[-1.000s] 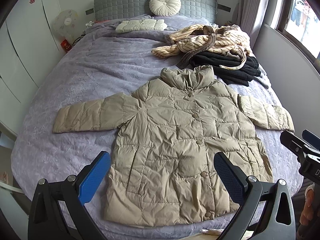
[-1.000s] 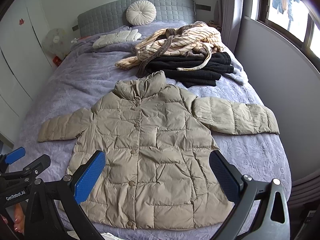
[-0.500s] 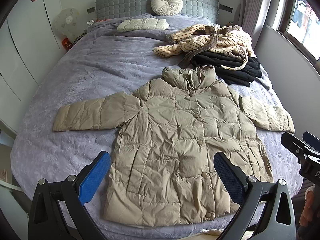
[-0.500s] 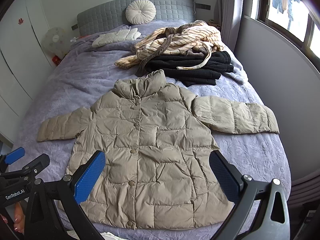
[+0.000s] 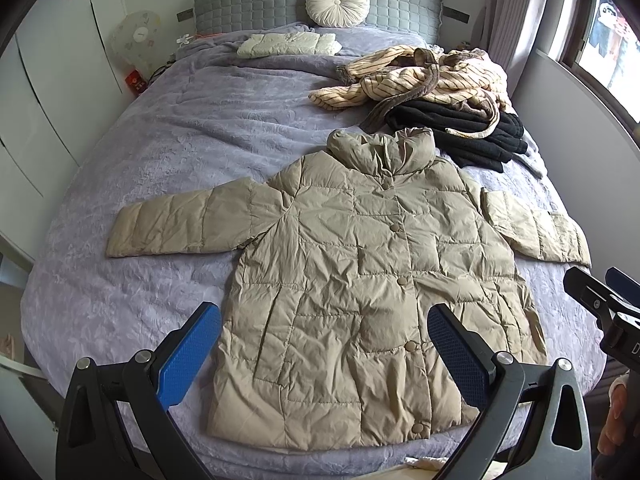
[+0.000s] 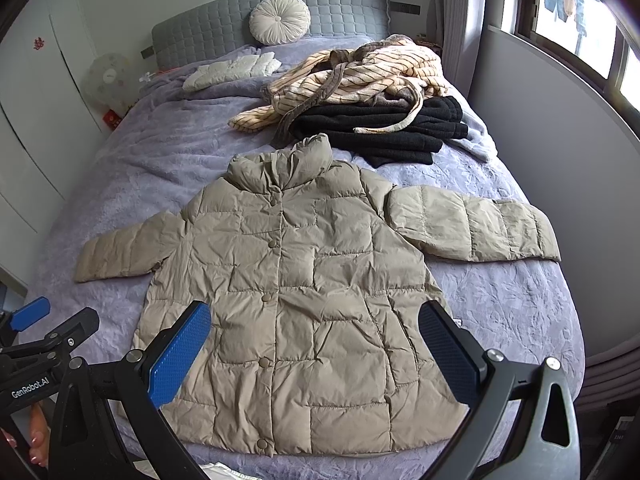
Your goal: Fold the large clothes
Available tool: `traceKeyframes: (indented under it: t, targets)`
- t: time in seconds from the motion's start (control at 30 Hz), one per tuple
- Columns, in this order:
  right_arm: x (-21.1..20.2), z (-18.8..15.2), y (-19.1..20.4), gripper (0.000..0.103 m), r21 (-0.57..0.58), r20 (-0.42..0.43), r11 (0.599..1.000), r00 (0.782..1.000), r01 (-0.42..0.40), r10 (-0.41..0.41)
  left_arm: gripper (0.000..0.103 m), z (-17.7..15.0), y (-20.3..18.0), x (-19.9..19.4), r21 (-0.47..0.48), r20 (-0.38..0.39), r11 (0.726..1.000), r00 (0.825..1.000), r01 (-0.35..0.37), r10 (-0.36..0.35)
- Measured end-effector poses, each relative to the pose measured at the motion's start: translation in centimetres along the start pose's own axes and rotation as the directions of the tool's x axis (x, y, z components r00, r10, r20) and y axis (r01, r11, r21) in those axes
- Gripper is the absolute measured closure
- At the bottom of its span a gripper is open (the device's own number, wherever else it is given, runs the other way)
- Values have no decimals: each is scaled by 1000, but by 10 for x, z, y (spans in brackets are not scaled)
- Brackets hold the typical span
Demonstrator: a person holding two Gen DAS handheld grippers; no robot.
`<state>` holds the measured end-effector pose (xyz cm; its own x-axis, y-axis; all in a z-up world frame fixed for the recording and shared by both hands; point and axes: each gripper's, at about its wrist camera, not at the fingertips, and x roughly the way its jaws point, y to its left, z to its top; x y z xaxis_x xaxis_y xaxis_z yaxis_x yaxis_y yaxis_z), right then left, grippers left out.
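On bed (image 5: 160, 152), jacket (image 5: 360, 280) spread flat

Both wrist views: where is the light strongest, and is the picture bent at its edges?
Left wrist view: window overexposed, bed edges bowed by fisheye, jacket sharp and evenly lit. Right wrist view: window again brightest, the wall beneath curved, corners black.
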<state>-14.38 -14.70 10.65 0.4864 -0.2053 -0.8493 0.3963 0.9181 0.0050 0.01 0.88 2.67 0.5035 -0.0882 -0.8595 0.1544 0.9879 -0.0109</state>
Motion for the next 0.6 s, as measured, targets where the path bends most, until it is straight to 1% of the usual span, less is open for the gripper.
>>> traceKeyframes:
  t: [0.6]
  targets:
    - [2,1,1,0,1,-7,1000,1000,0,0,0,1,1,1,0,-3,1000,1000,3,-3]
